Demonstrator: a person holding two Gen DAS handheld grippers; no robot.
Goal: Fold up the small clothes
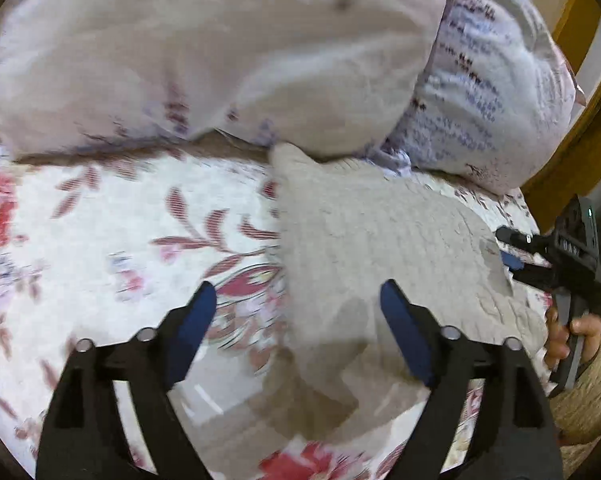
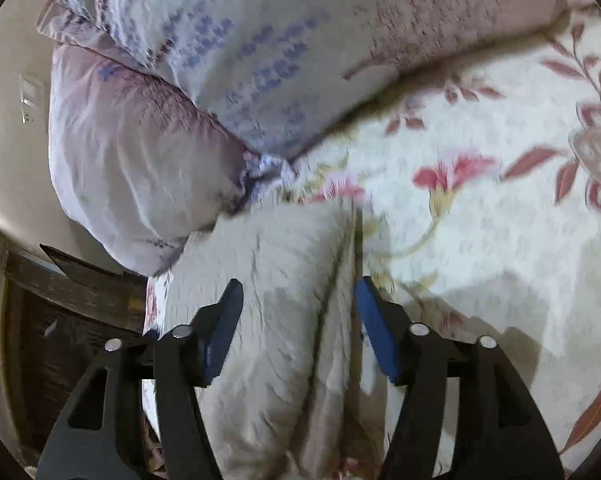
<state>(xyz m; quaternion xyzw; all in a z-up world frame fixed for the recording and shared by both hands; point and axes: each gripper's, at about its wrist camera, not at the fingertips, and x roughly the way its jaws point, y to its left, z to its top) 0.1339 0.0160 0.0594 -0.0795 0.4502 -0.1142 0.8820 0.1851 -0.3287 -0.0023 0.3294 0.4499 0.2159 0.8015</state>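
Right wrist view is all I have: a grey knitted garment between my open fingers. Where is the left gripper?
Observer: The left gripper is open and straddles the left edge of the grey knitted garment, one finger over the red-flowered white bedspread.
Operator: Where does my right gripper sit on it?
Observer: The right gripper is at the garment's opposite, right edge.
Operator: What lies beyond that edge?
Observer: A yellow-brown wooden frame, just past the bedspread.
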